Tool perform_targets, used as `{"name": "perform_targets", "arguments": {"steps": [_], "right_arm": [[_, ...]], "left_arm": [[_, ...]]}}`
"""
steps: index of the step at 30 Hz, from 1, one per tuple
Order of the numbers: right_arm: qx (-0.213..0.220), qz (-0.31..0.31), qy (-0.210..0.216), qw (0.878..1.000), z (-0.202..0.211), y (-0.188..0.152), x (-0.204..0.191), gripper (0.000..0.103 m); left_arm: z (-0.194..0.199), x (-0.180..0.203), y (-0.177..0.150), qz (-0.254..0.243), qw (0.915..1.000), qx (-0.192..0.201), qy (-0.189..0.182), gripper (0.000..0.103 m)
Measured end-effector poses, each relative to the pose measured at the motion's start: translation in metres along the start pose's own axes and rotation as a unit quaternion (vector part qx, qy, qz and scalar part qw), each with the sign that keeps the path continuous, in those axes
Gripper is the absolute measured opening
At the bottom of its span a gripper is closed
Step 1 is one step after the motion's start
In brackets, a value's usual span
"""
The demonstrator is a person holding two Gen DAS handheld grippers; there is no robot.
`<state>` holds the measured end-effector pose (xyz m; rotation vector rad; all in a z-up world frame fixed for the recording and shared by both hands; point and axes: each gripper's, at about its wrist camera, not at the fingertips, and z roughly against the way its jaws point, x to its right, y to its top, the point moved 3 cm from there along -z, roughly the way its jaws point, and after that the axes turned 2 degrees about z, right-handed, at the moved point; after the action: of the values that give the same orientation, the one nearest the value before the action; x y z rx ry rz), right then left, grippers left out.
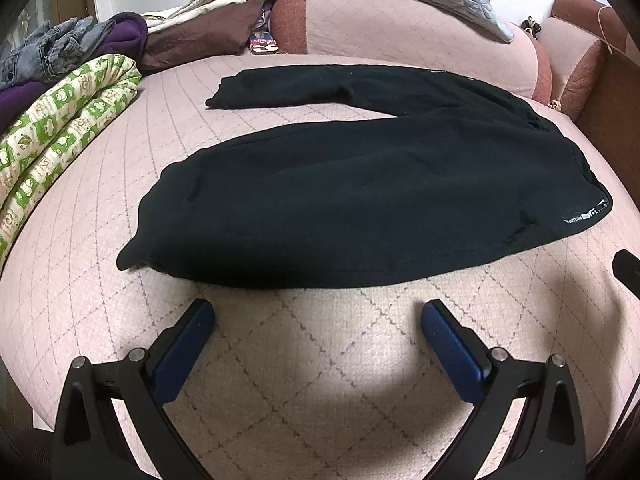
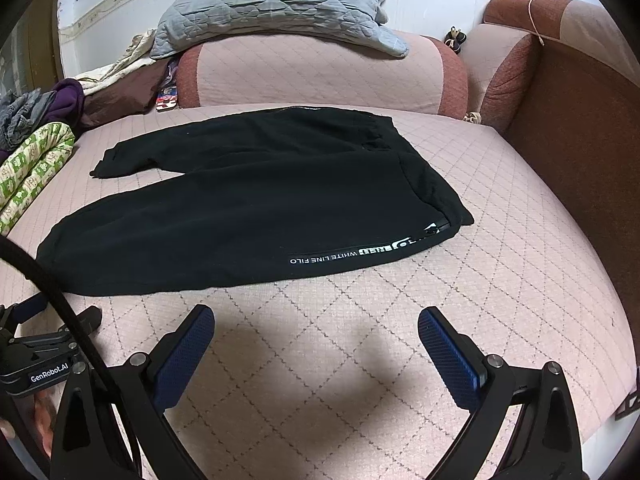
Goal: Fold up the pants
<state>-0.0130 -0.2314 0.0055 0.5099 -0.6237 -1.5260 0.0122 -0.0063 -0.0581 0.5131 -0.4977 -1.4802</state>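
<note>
1. The black fleece pants with white lettering along one side seam (image 2: 248,208) lay spread flat on the pale pink quilted sofa seat (image 2: 500,280), waistband toward the right, the two legs running left and splayed apart in a V.
2. No fold looked to have been made yet; I judged this the very start, both tools poised short of the near edge of the cloth.
3. The left gripper (image 1: 318,312) hovered over bare cover just in front of the near leg, its blue-padded fingers (image 1: 188,344) spread wide and holding nothing.
4. The right gripper (image 2: 316,318) hung likewise near the lettered side, jaws wide apart and empty.
5. The next move, I reckoned, called for pinching the near leg at hem and waist and carrying it over onto the far leg, or the reverse, so the legs lay stacked.
6. To the left sat a rolled green-and-cream patterned blanket (image 1: 60,132), with purple and grey clothes (image 1: 80,48) piled behind it; a grey quilted pillow (image 2: 272,4) rested on the backrest.
7. Nothing lay on the pants, though the blanket crowded the leg ends.
</note>
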Motion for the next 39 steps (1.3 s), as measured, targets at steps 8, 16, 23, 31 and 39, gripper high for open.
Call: {"name": "perform_targets", "arguments": {"steps": [8, 16, 23, 31, 39], "right_arm": [[-0.003, -0.002, 0.001, 1.000, 0.001, 0.000, 0.001, 0.103], [-0.007, -0.008, 0.000, 1.000, 0.001, 0.001, 0.004, 0.103], [-0.008, -0.010, 0.000, 1.000, 0.002, 0.002, 0.005, 0.103], [0.000, -0.014, 0.005, 1.000, 0.012, 0.002, 0.003, 0.103], [0.049, -0.043, 0.032, 0.997, 0.048, 0.014, 0.006, 0.101]], "left_arm": [[-0.001, 0.002, 0.005, -0.005, 0.9999, -0.009, 0.004, 0.103], [-0.001, 0.002, 0.005, -0.007, 0.9999, -0.008, 0.007, 0.103], [0.001, 0.003, 0.004, -0.009, 0.9999, 0.005, 0.007, 0.103], [0.001, 0.005, 0.004, -0.009, 0.9999, 0.006, 0.007, 0.103], [0.019, 0.000, 0.007, 0.007, 0.9999, 0.003, -0.012, 0.103]]}}
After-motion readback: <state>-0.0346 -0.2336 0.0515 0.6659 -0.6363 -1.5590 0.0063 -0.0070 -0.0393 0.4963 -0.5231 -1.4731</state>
